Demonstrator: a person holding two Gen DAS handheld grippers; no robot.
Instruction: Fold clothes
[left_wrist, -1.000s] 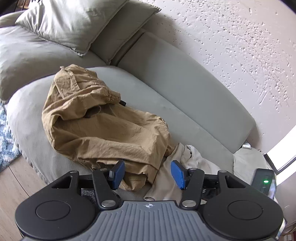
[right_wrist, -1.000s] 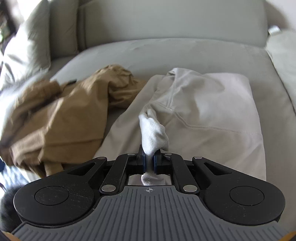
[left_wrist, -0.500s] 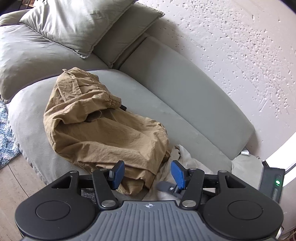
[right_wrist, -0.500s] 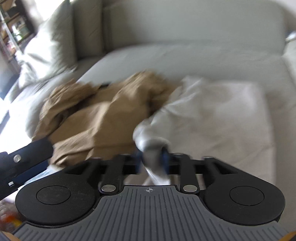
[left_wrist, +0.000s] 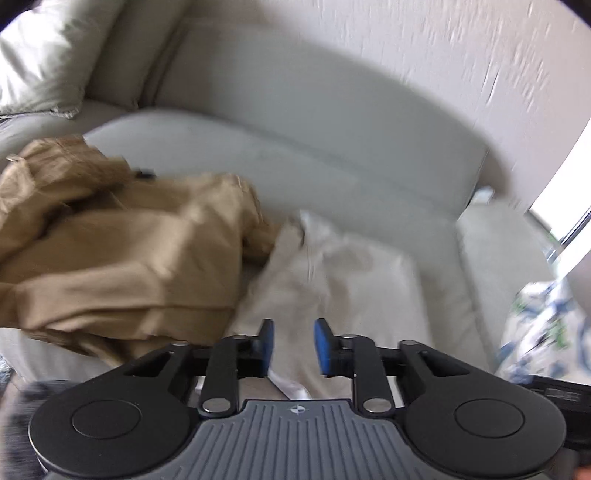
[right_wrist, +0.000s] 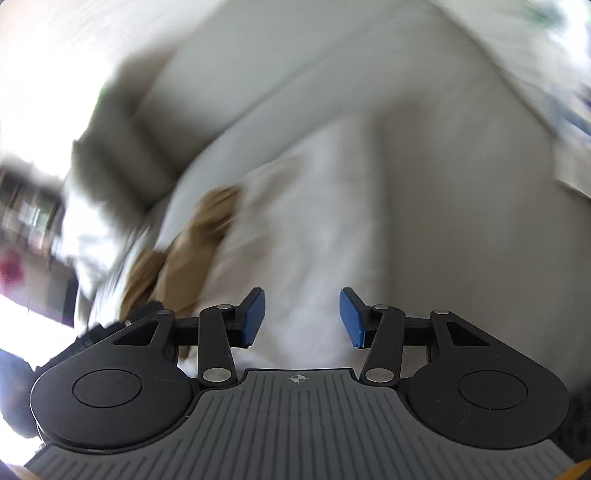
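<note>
Now both tools stand with jaws spread and nothing between them: the left gripper (left_wrist: 291, 345) and the right gripper (right_wrist: 301, 318) hover over the pale garment (left_wrist: 332, 280), which lies flattish at the front edge of the sofa seat (left_wrist: 314, 162). Best to slow down (both views are smeared) and pinch a hem corner, not mid-cloth. Beside it, touching, slumps the crumpled tan garment (left_wrist: 122, 251), soft woven cotton, creased.
</note>
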